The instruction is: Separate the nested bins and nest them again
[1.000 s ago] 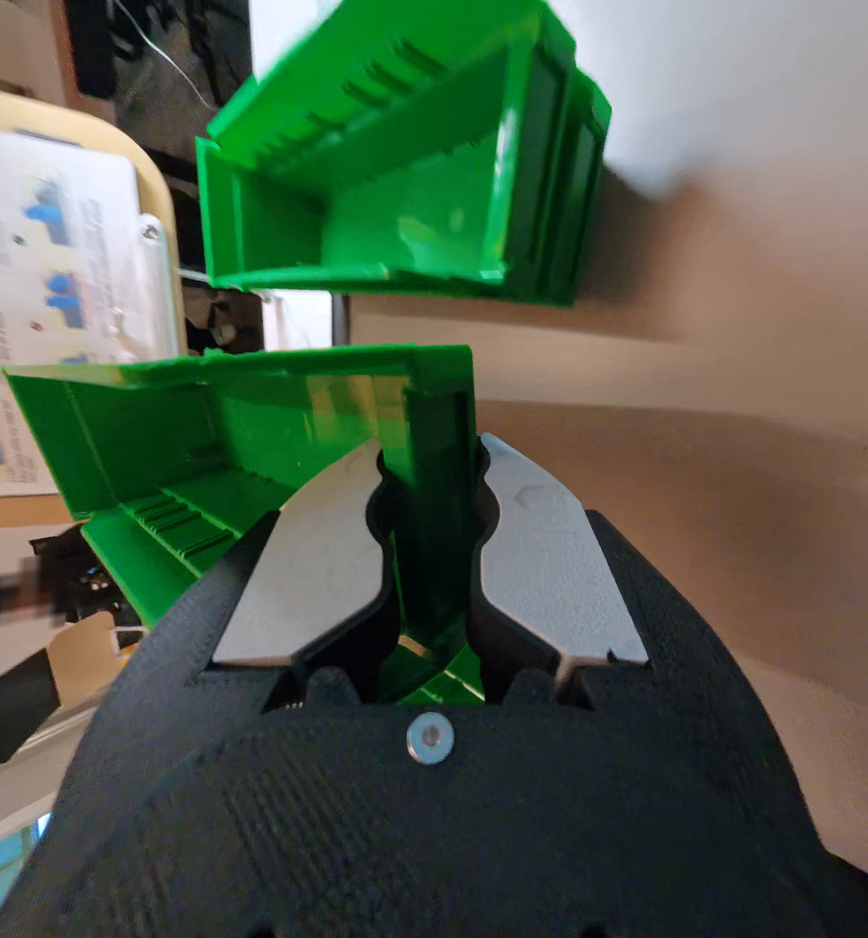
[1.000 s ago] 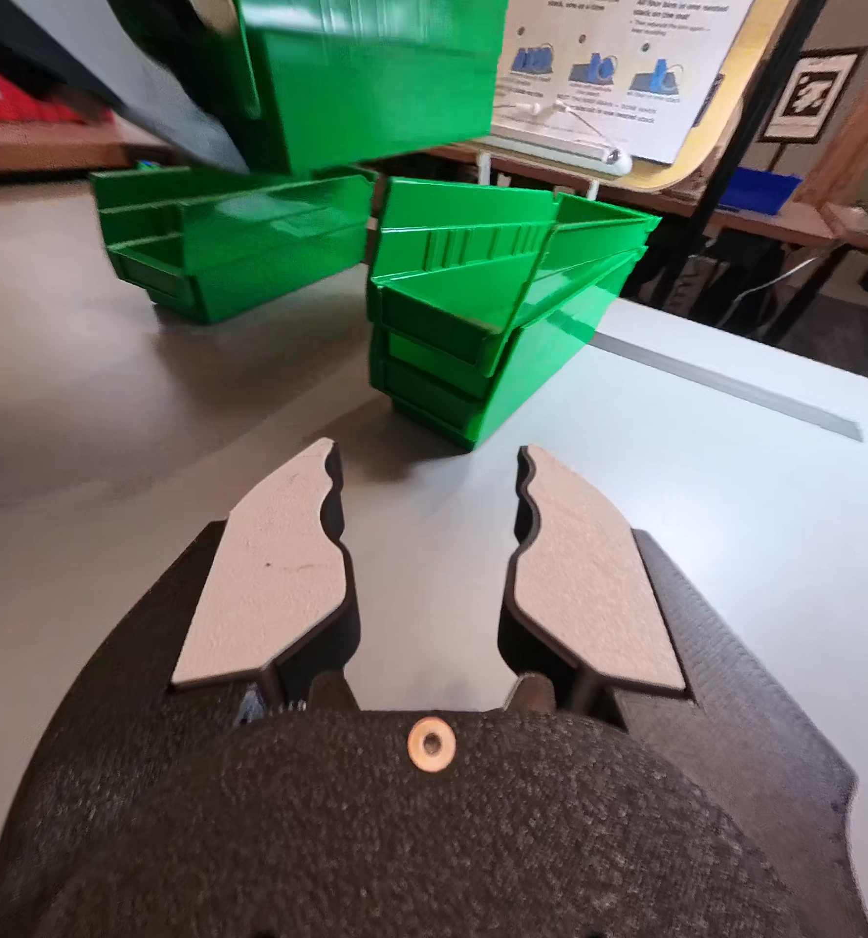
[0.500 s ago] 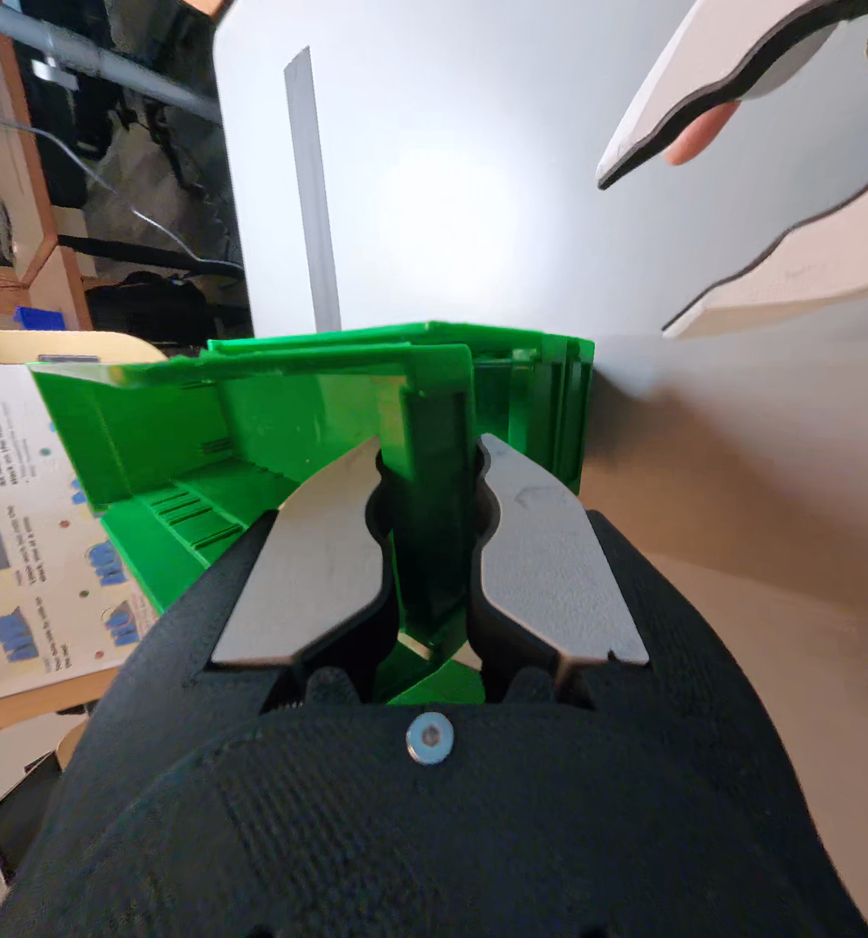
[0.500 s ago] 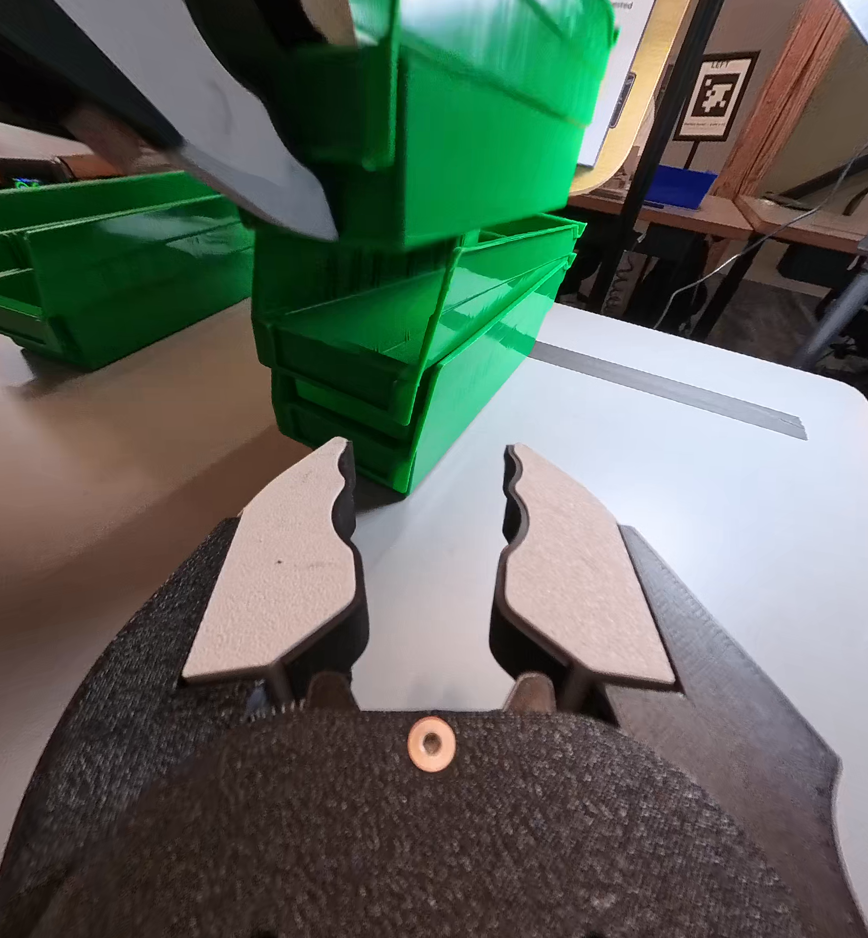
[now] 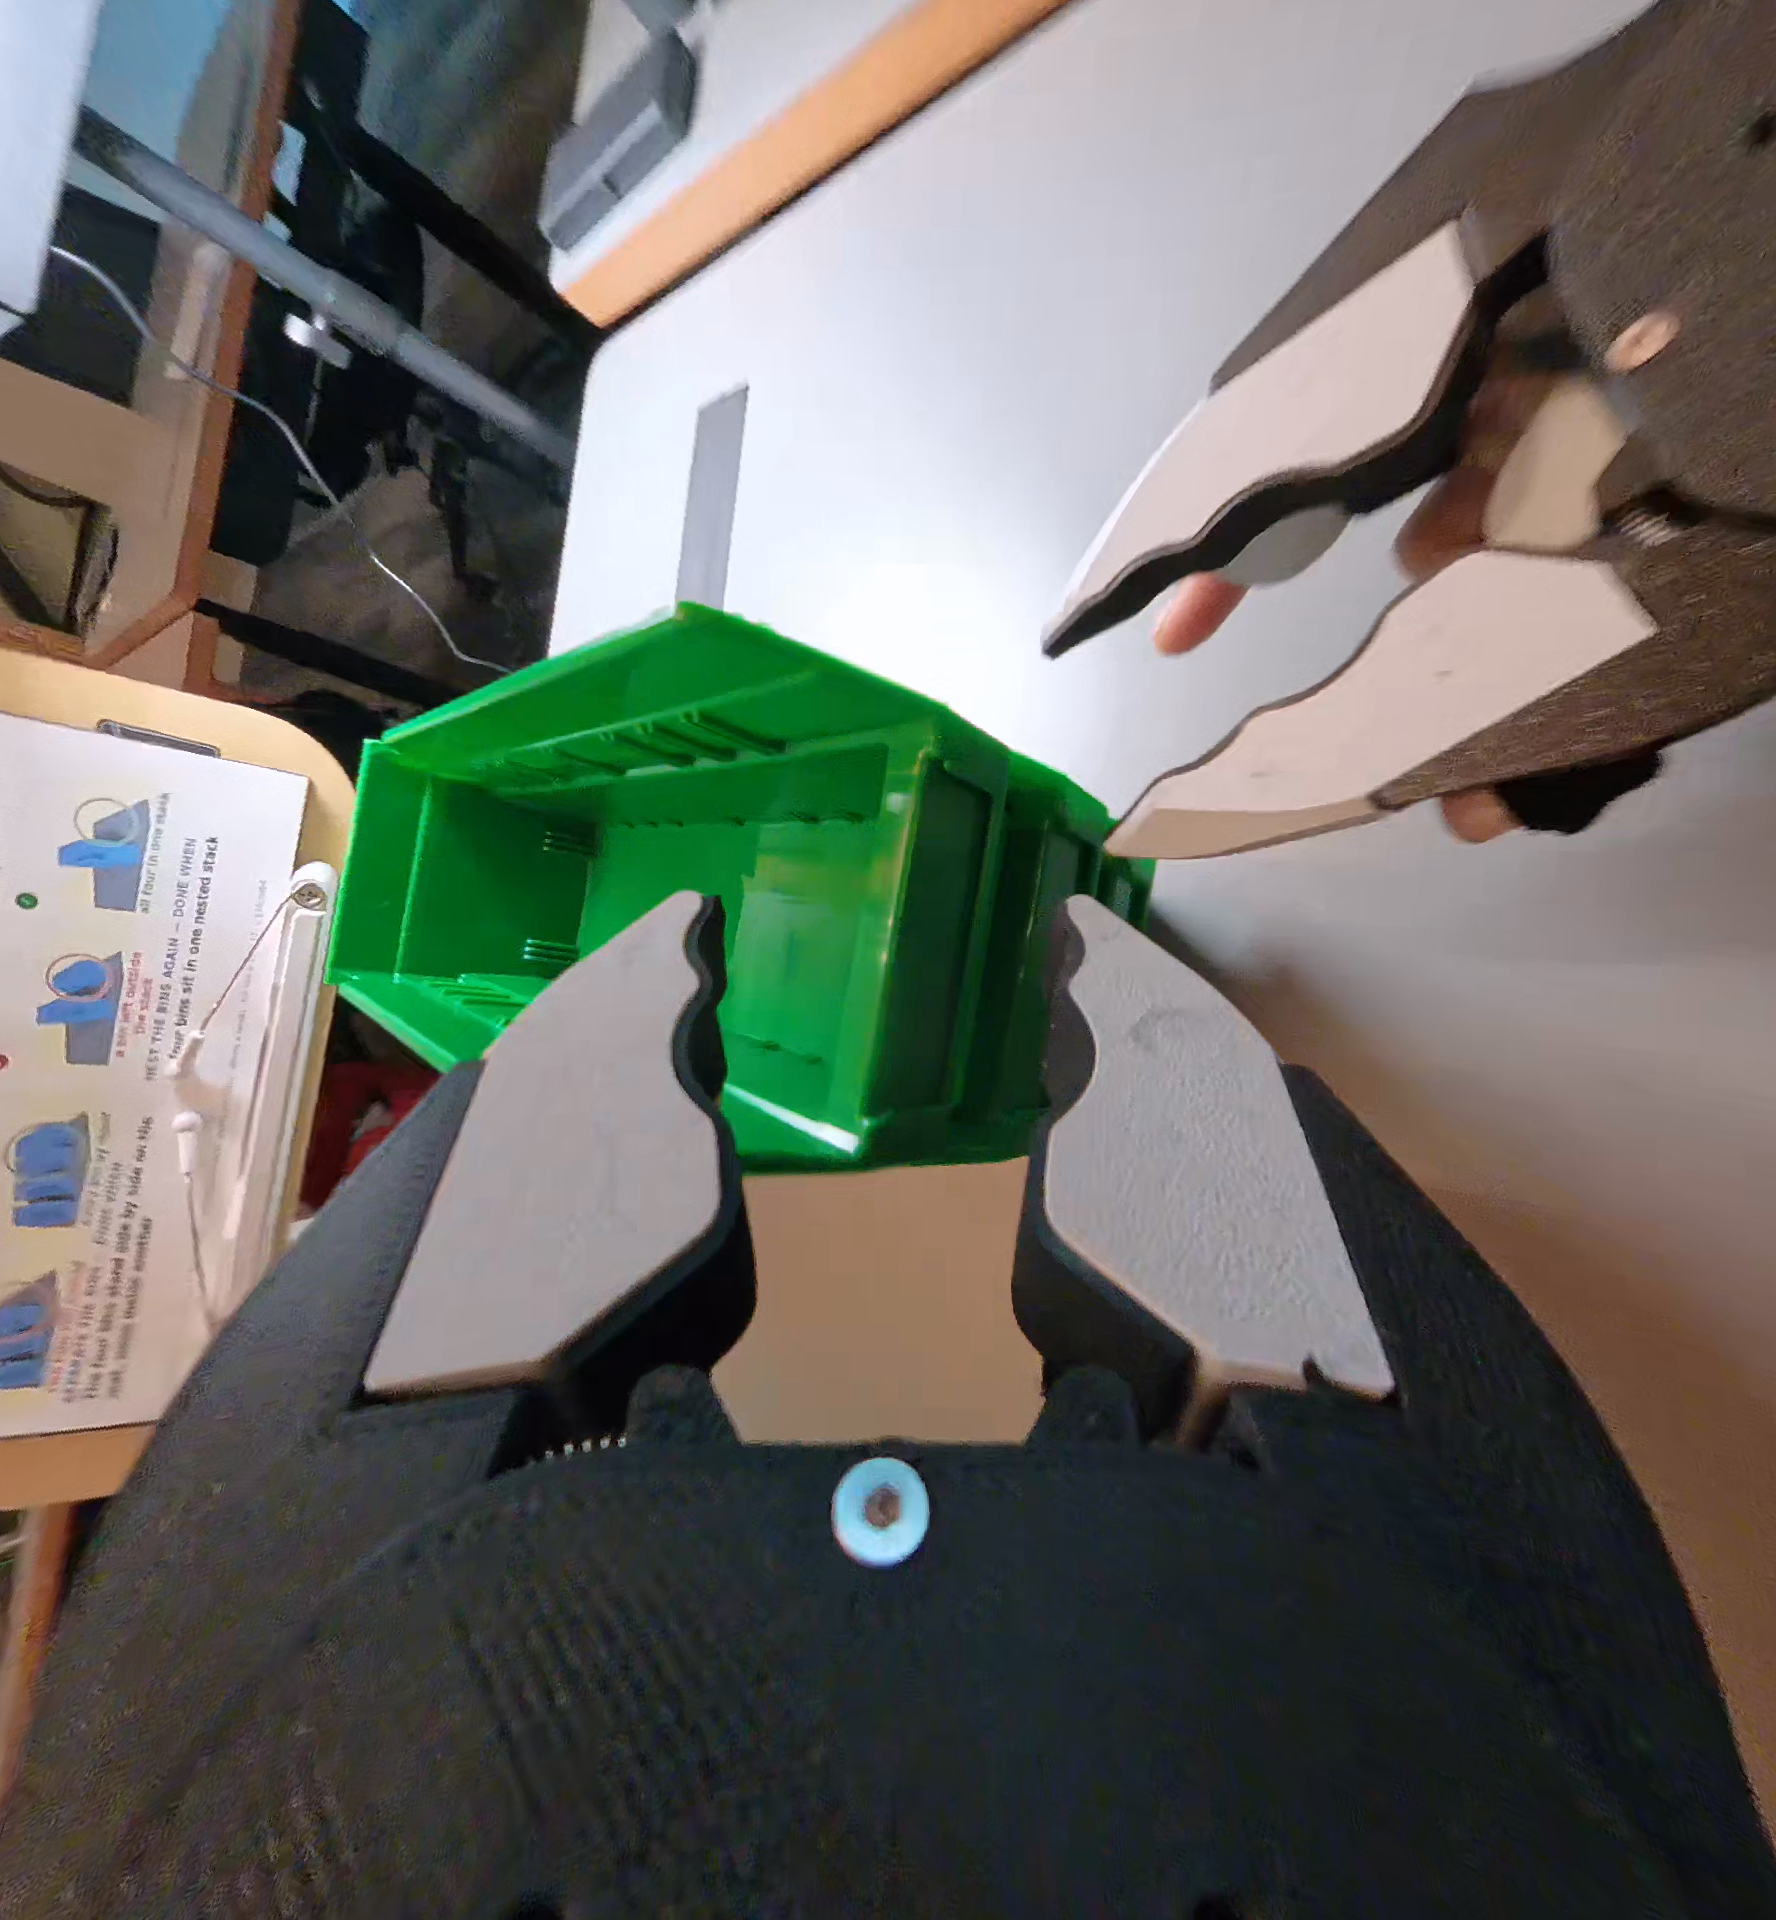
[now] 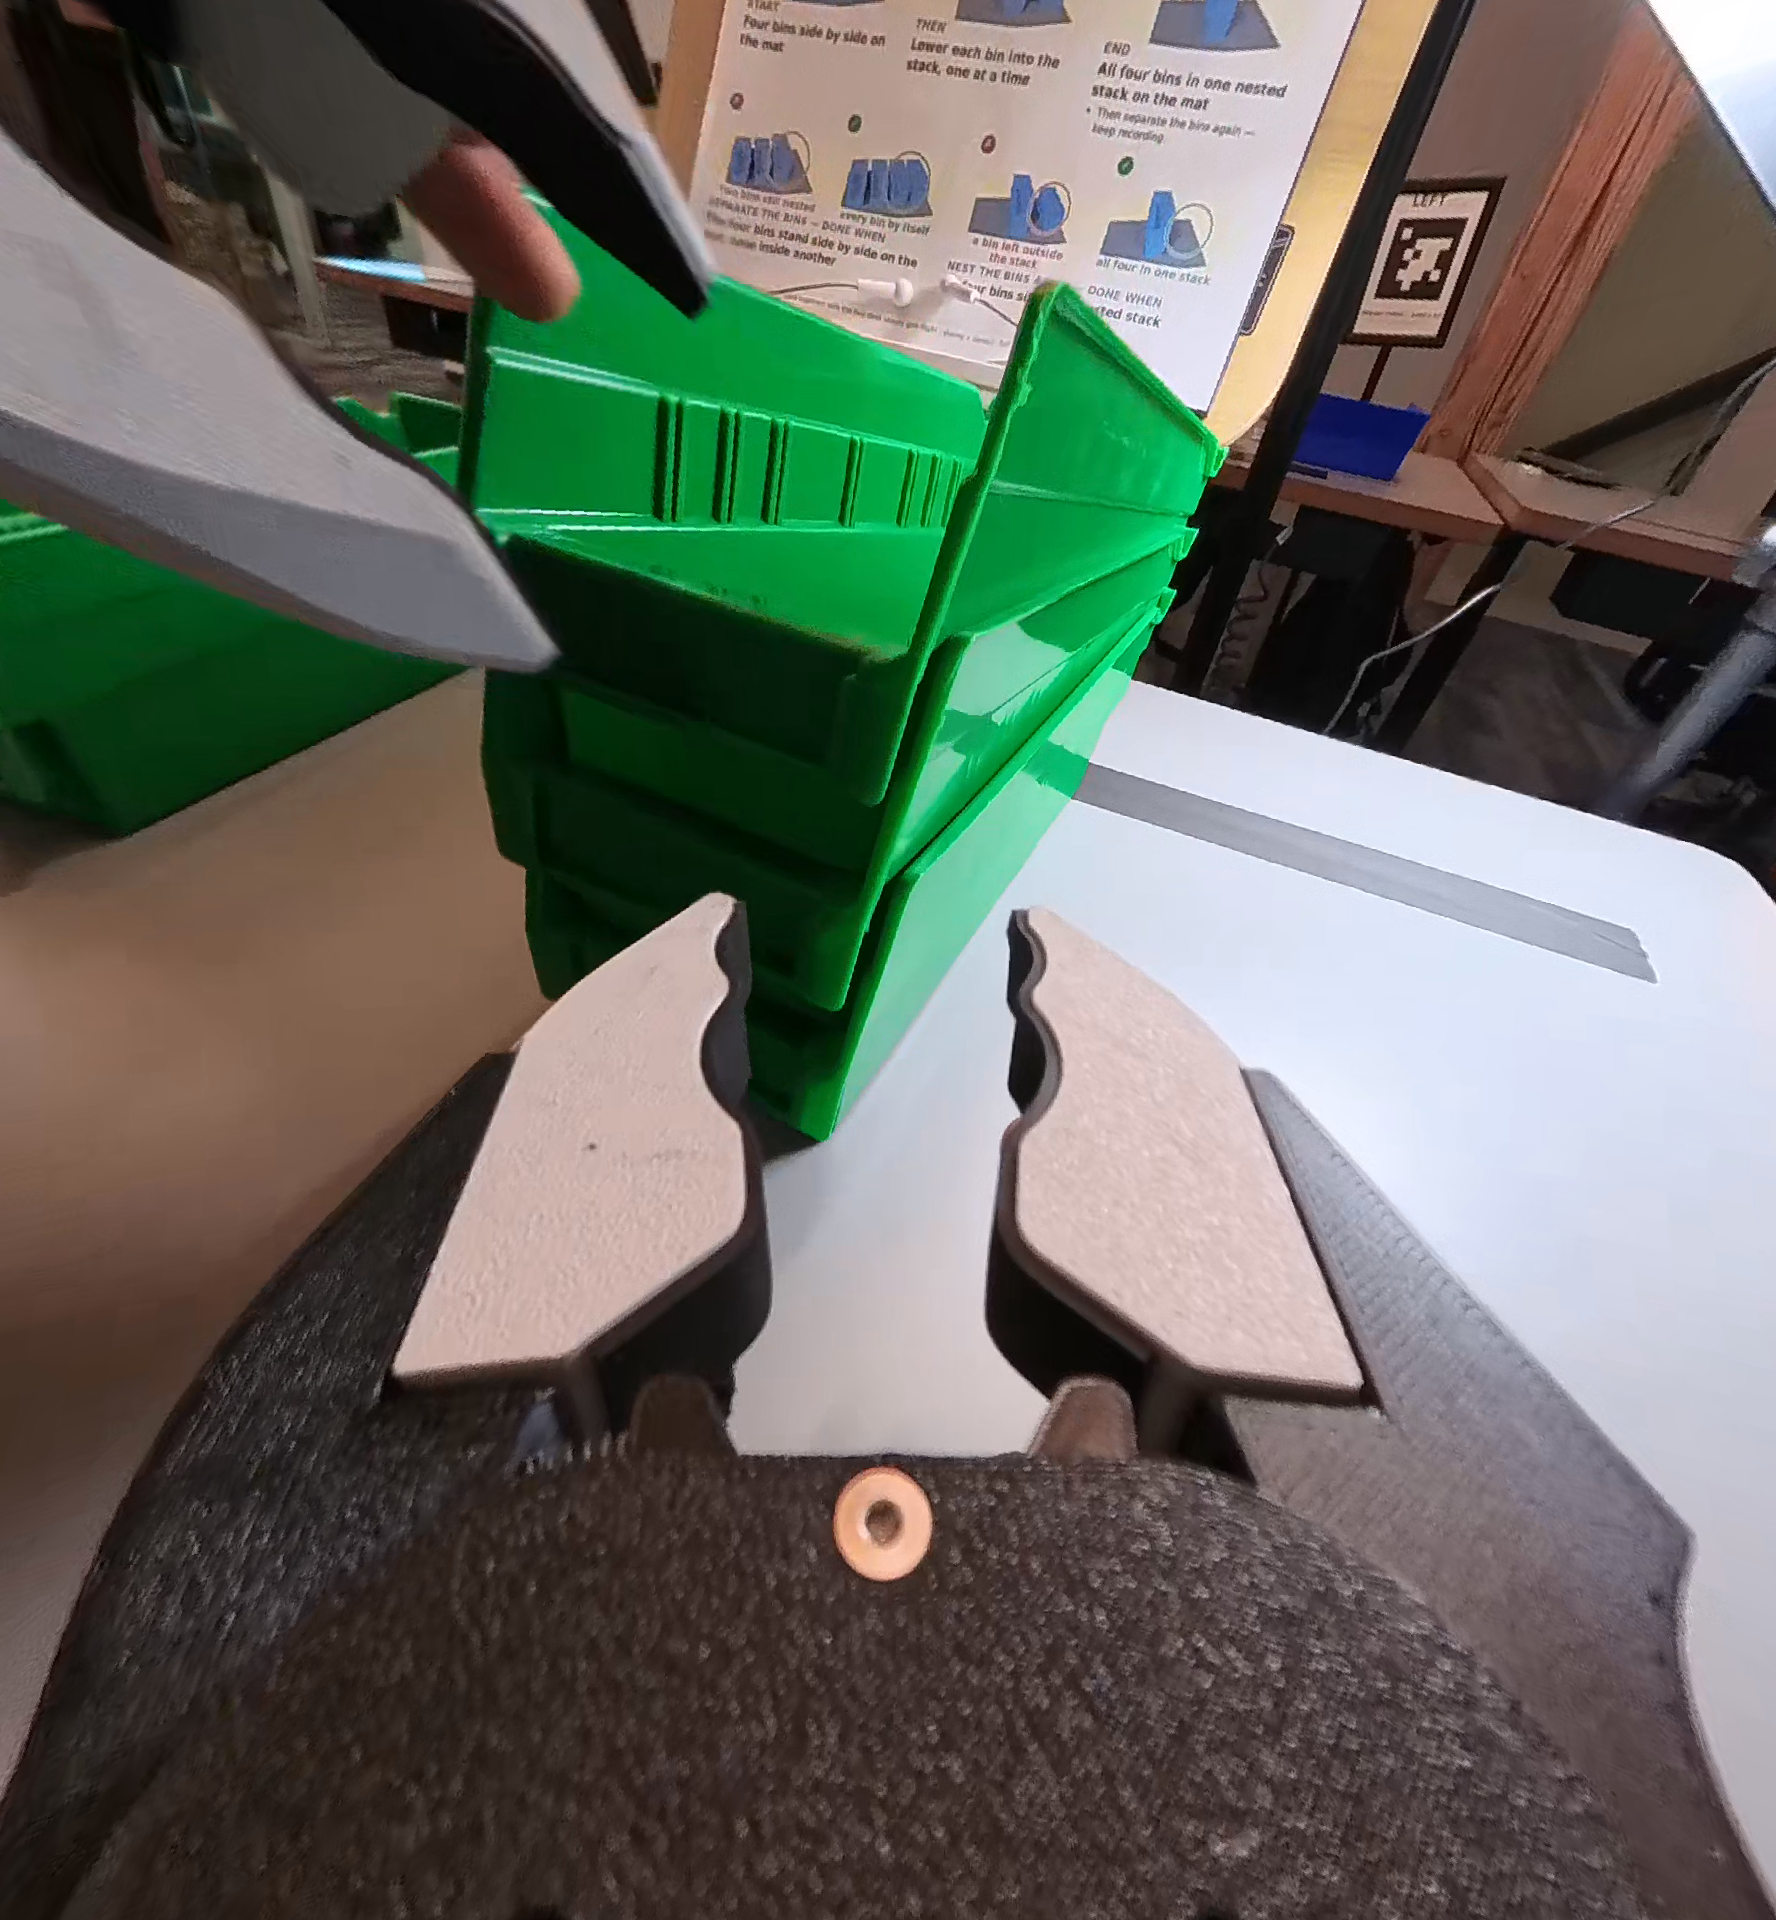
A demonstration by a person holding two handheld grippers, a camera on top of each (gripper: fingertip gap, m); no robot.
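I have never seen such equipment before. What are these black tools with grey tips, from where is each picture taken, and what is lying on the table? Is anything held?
No robot arm is here: a person holds one two-finger gripper in each hand. A camera on each gripper looks forward along its fingers. One picture comes from the left gripper, the other from the right gripper; each gripper also shows farther off in the other's picture. On the table stands a stack of nested green bins; another green bin sits beside it. Behind stands an instruction poster. Both grippers are open and hold nothing. A fingertip shows behind the left gripper.
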